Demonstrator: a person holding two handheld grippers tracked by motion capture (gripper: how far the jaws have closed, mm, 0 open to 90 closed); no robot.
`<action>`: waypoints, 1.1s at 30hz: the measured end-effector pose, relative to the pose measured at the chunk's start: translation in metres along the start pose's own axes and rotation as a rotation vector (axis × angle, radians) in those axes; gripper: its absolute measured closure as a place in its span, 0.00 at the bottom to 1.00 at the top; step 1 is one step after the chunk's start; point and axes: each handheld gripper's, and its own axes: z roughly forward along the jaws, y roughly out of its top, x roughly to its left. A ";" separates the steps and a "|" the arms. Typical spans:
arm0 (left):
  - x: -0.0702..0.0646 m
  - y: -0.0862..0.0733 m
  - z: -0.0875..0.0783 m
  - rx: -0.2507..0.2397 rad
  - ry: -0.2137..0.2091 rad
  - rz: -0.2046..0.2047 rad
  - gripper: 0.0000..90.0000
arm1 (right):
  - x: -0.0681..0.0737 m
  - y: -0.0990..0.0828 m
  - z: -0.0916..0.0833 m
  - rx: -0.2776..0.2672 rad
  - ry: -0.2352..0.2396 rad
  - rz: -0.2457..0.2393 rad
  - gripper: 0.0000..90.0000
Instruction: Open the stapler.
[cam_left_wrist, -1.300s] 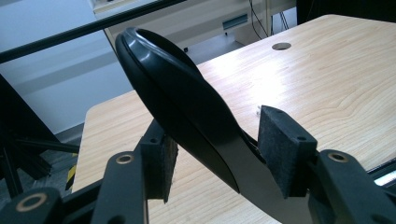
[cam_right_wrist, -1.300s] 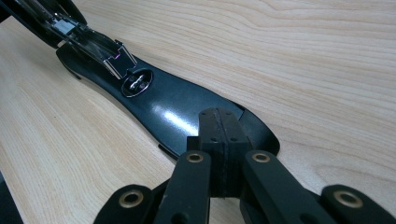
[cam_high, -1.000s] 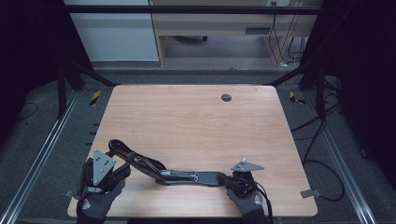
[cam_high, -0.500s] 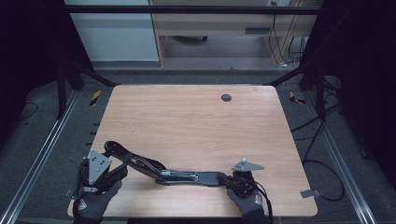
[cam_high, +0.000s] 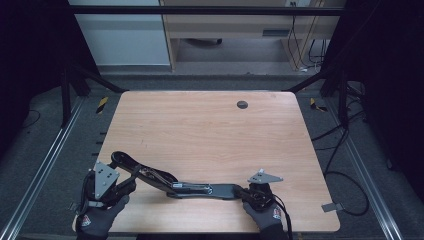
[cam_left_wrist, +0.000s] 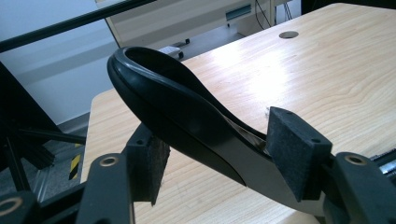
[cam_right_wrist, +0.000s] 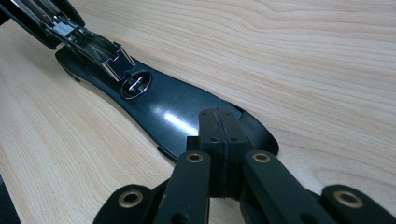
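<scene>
Found the black stapler (cam_high: 200, 189) swung open along the lower edge of the bench (cam_high: 210, 125), base flat, top arm angled up toward lower left. Looked stiff and fairly heavy: glossy plastic shell over metal, likely slippery, with a hinge free to flop. Judged the narrow arm and the base's rounded end the best holds.

Saw the left hand-held gripper (cam_high: 129, 179) straddling the raised arm (cam_left_wrist: 187, 121), jaws just widened, pads slack around it rather than squeezing. Saw the right hand-held gripper (cam_high: 248, 191) pinched fully together, tips over the base's end (cam_right_wrist: 163, 112) at lower right.

Read no brand or writing on the stapler; spotted small glove badges, too blurred to read.
</scene>
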 end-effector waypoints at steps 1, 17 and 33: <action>0.000 0.000 -0.001 0.002 -0.003 0.003 0.43 | 0.000 0.000 0.000 0.000 -0.003 -0.001 1.00; 0.002 -0.025 -0.017 0.069 -0.012 -0.006 0.40 | -0.001 0.000 0.000 -0.001 -0.001 -0.011 1.00; 0.004 -0.052 0.000 0.149 0.007 -0.039 0.51 | -0.004 0.005 -0.009 -0.031 0.000 -0.005 0.95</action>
